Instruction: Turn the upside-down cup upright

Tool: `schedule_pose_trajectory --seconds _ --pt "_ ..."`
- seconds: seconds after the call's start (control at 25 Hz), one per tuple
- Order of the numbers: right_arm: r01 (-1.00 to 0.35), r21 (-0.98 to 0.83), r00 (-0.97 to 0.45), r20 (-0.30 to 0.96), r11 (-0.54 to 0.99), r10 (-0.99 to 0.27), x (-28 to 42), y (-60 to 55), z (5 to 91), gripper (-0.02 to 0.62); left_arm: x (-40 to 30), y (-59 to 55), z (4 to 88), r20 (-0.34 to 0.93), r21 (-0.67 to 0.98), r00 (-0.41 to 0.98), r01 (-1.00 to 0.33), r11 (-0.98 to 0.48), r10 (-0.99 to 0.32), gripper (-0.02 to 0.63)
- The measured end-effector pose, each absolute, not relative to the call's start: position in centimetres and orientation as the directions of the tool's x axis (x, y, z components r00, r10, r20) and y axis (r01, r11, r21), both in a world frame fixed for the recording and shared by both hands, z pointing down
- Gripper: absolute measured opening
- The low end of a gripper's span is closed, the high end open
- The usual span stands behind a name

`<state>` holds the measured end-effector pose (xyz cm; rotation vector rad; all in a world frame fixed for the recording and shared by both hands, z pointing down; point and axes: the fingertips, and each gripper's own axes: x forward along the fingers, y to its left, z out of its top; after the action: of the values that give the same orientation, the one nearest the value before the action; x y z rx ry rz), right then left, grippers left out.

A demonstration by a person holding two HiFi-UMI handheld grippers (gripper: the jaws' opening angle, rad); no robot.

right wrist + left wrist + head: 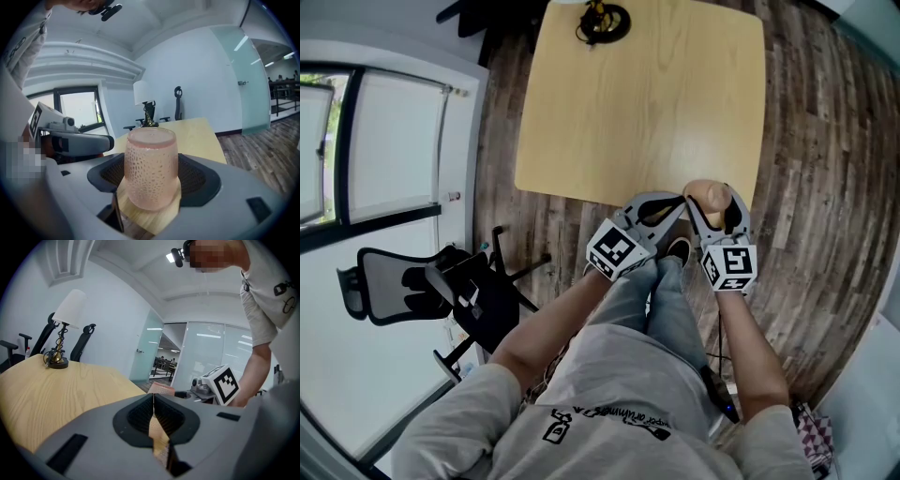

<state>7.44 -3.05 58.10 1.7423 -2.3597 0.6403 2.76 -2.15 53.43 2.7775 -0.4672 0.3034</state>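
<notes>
A pink dimpled glass cup stands vertical between the jaws of my right gripper, whose pads press on its sides. Its lower end is at the near right corner of the wooden table. Whether its top end is the rim or the base I cannot tell. In the head view the cup sits between the right gripper fingers. My left gripper is just left of it, shut with nothing in it. In the left gripper view the jaws meet, and the cup shows beyond them.
A small lamp with a white shade stands at the table's far edge. A black office chair is on the wooden floor to the left, by the window. The person's legs are below the near table edge.
</notes>
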Motion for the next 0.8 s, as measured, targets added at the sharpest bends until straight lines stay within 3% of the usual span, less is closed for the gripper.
schedule_pose_trajectory --seconds 0.8 --pt "-0.736 -0.672 -0.346 0.259 0.089 -0.902 8.1 -3.0 55.7 0.336 2.0 -1.3 51.9 0.232 0.263 0.923 -0.364 -0.894 -0.307 0.012"
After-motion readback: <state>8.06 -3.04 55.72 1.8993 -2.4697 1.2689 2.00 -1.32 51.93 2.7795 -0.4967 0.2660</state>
